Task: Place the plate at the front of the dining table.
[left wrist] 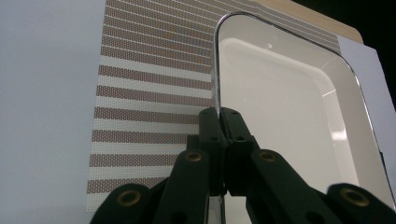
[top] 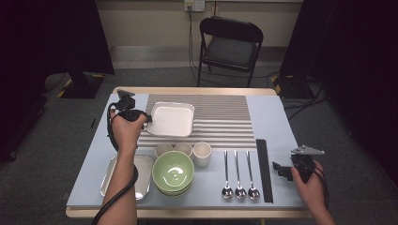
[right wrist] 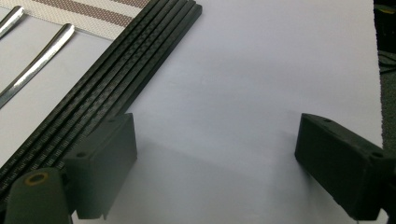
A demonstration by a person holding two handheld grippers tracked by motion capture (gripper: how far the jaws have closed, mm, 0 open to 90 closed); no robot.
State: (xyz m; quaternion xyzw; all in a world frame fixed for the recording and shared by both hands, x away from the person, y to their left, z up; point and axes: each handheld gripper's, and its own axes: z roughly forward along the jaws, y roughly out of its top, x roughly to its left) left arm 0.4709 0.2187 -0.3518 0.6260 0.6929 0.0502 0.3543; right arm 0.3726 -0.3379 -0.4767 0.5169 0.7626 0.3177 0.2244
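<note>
A white square plate [top: 171, 119] lies on the striped placemat [top: 220, 123] at the table's back left. My left gripper [top: 146, 120] is shut on the plate's left rim; in the left gripper view the two black jaws pinch the thin edge of the plate [left wrist: 289, 107] between them at the gripper [left wrist: 218, 114]. My right gripper [top: 279, 169] rests at the table's right front, open, beside the black chopsticks [top: 264, 168]. In the right gripper view its jaws stand wide apart over bare tabletop, gripper [right wrist: 215, 154], with the chopsticks [right wrist: 107, 88] to the left.
Three small cups [top: 202, 153] and stacked green bowls [top: 173, 173] sit in the front middle. A metal tray [top: 141, 178] lies front left under my forearm. Three spoons [top: 238, 176] lie beside the chopsticks. A folding chair [top: 230, 47] stands behind the table.
</note>
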